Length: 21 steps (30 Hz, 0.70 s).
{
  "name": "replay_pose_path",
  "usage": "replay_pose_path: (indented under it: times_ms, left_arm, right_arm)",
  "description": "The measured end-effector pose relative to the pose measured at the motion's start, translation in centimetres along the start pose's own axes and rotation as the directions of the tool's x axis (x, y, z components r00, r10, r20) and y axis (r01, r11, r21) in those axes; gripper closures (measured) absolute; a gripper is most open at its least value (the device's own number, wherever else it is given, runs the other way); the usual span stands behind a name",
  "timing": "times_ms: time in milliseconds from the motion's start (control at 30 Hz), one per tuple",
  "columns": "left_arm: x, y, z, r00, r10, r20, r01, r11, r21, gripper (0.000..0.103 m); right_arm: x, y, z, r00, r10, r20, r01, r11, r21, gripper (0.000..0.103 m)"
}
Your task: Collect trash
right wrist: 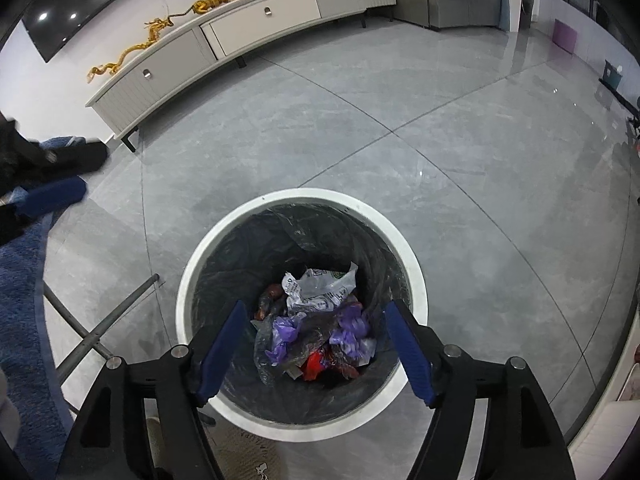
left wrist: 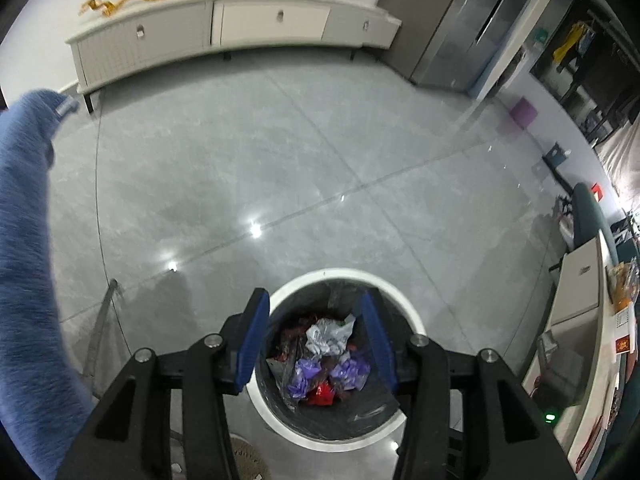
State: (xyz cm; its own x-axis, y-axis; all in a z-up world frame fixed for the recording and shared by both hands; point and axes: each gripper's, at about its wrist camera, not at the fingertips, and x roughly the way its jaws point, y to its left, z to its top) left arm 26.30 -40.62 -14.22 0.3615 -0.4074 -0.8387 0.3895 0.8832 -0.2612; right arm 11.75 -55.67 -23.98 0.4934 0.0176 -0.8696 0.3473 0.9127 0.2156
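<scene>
Floor tiles (right wrist: 440, 120): glossy grey stone. Bin (right wrist: 416, 280): smooth white plastic rim, crinkled black plastic liner (right wrist: 240, 256). Rug (left wrist: 24, 280): fuzzy blue cloth.

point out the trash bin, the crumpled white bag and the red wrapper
trash bin (right wrist: 200, 258), right wrist view, white rim's left side
crumpled white bag (right wrist: 320, 286), right wrist view, its middle
red wrapper (right wrist: 314, 364), right wrist view, its middle

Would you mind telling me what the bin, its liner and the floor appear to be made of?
Bin: probably plastic; its smooth white rim has a soft sheen.
Liner: thin plastic film, dark and translucent, crinkled with glossy creases.
Floor: likely polished stone or ceramic tile, grey and marbled, with straight joints and mirror-like light reflections.
</scene>
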Motion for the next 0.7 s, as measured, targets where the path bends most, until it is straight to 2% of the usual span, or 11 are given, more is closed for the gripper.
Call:
replay_pose_path:
  times_ms: [167, 300, 433, 567, 700]
  left_arm:
    - [-6.0, 1.1, -0.4, 0.994, 0.004, 0.113, -0.006, 1.0, 0.022, 0.057]
    - [-10.1, 3.1, -2.1, 0.988, 0.033, 0.154, -0.038, 0.999, 0.032, 0.057]
    - [-13.8, 6.3, -5.2, 0.979, 0.098, 0.177, -0.107, 0.993, 0.04, 0.057]
    - [-16.8, 10.6, -8.9, 0.964, 0.186, 0.191, -0.195, 0.98, 0.029, 0.056]
    - [-20.2, 15.4, -12.5, 0.936, 0.278, 0.214, -0.282, 0.959, -0.015, 0.056]
  right_arm:
    - [-2.7, 1.5, 0.2, 0.999, 0.004, 0.042, -0.003, 1.0, -0.025, 0.031]
    - [-5.2, 3.6, 0.0, 0.997, 0.007, 0.083, -0.002, 0.998, -0.063, 0.029]
    - [-7.0, 6.1, -0.8, 0.995, 0.014, 0.099, -0.002, 0.993, -0.115, 0.026]
    - [-8.2, 9.1, -1.9, 0.995, 0.024, 0.102, -0.008, 0.987, -0.163, 0.025]
    - [-9.7, 12.5, -3.2, 0.993, 0.037, 0.112, -0.011, 0.975, -0.221, 0.025]
